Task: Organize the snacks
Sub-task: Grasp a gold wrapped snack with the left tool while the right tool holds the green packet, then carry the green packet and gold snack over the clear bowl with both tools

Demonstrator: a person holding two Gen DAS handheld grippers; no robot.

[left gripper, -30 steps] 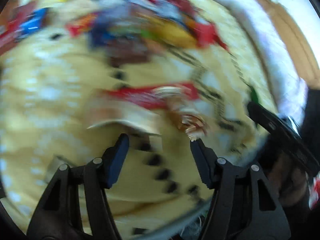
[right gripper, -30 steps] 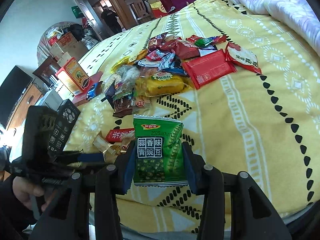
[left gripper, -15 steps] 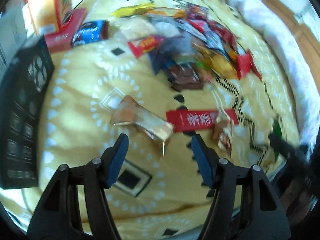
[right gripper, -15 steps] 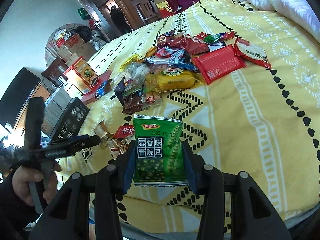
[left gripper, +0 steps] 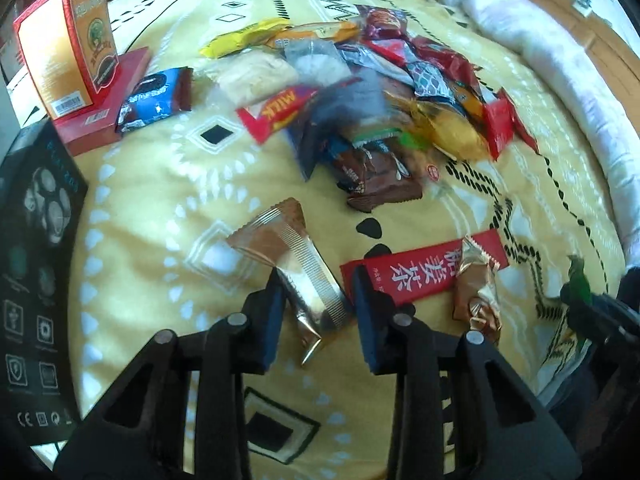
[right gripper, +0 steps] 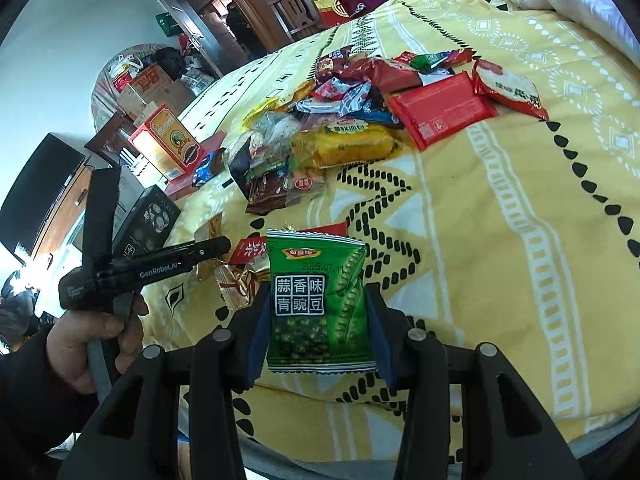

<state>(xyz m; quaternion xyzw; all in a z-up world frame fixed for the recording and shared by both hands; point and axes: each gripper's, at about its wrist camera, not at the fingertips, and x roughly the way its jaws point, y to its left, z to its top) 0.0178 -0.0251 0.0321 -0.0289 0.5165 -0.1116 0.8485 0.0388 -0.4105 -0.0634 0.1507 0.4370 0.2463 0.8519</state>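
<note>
My right gripper [right gripper: 316,320] is shut on a green pea snack packet [right gripper: 316,300], held upright above the yellow bedspread [right gripper: 500,220]. My left gripper [left gripper: 318,300] is open, its jaws on either side of the near end of a brown and silver foil packet [left gripper: 288,256] that lies flat on the bedspread. A red tea sachet [left gripper: 424,272] and a small gold packet [left gripper: 476,288] lie just right of it. The left gripper also shows in the right wrist view [right gripper: 216,246], held by a hand. A pile of mixed snack packets [left gripper: 360,92] lies farther back.
An orange carton [left gripper: 68,40] stands on a red box [left gripper: 108,100] at the far left, beside a blue cookie packet [left gripper: 156,100]. A black box [left gripper: 36,280] lies along the left edge. A white quilt [left gripper: 560,80] runs along the right side.
My left gripper has swung from a blurred view to steady and moved down over the foil packet, jaws now around its near end and closer together. My right gripper still holds the green packet.
</note>
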